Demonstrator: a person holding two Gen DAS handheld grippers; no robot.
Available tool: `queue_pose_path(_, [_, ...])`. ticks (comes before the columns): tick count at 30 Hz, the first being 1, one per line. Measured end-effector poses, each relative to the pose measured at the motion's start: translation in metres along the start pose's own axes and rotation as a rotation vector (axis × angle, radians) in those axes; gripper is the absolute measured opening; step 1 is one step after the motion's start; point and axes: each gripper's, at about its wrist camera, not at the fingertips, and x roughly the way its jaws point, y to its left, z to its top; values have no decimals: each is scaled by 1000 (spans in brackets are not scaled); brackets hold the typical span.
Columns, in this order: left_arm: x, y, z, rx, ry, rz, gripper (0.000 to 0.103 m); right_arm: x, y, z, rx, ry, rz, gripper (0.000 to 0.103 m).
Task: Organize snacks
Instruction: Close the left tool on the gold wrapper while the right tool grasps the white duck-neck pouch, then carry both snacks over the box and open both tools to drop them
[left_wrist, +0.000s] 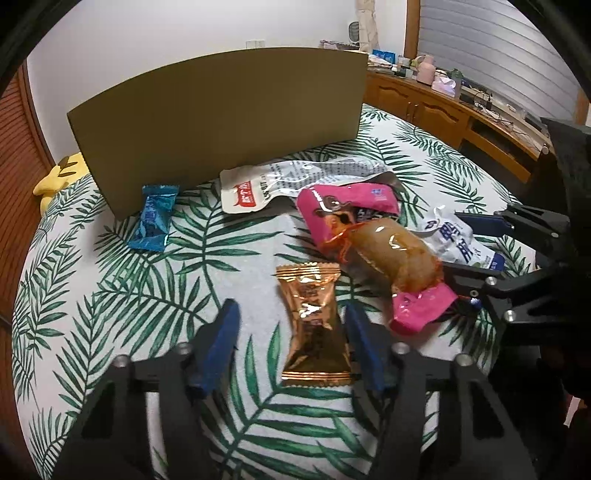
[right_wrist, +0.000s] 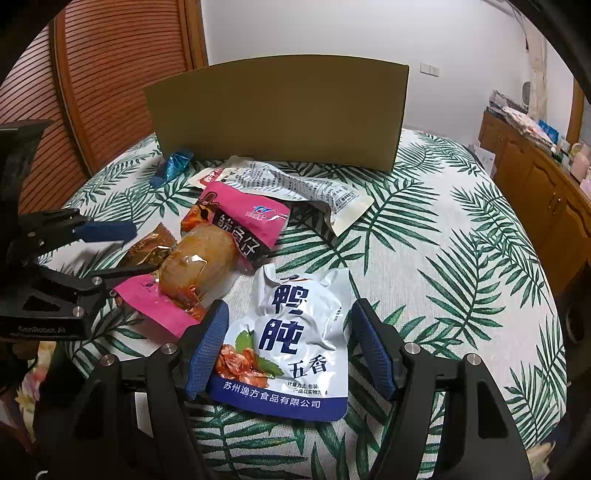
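**Each gripper straddles its own packet**

The left gripper has its jaws apart around the copper packet, long axis running toward twelve o'clock; pad contact looks unlikely, though I can't be sure. The right gripper straddles the white pouch, also unclamped.

1. Ahead of me stands a plain white wall.
2. To my left is a slatted reddish-brown wooden door.
3. To my right, a long cluttered brown wooden sideboard runs beneath grey horizontal window blinds.
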Motion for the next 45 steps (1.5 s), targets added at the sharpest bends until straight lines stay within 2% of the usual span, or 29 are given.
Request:
queue_pose_path(1, [-1, 0, 0, -1, -2, -1, 45, 1, 0, 0, -3, 2, -1, 71])
queue_pose_path(3, [-3, 1, 0, -12, -11, -2, 27, 1, 1, 1, -5, 5, -2, 71])
queue_pose_path(5, [-4, 3, -2, -25, -14, -17, 22, 0, 1, 0, -8, 5, -5, 70])
queue_pose_path(6, [-5, 4, -3, -32, -17, -25, 21, 0, 1, 0, -11, 3, -4, 64])
queue_pose_path(7, [-7, 5, -4, -38, -22, -29, 21, -1, 1, 0, -15, 1, 3, 63])
queue_pose_path(19, [-28, 23, -11, -122, -98, -23, 20, -6, -4, -3, -5, -15, 58, 62])
queue_pose_path(30, [-39, 36, -10, -167, -141, -11, 20, -24, -14, -1, 19, -58, 58, 62])
queue_pose_path(45, [-62, 62, 18, -188, -239, 23, 21, -45, -32, 41, 5, -149, 47, 62])
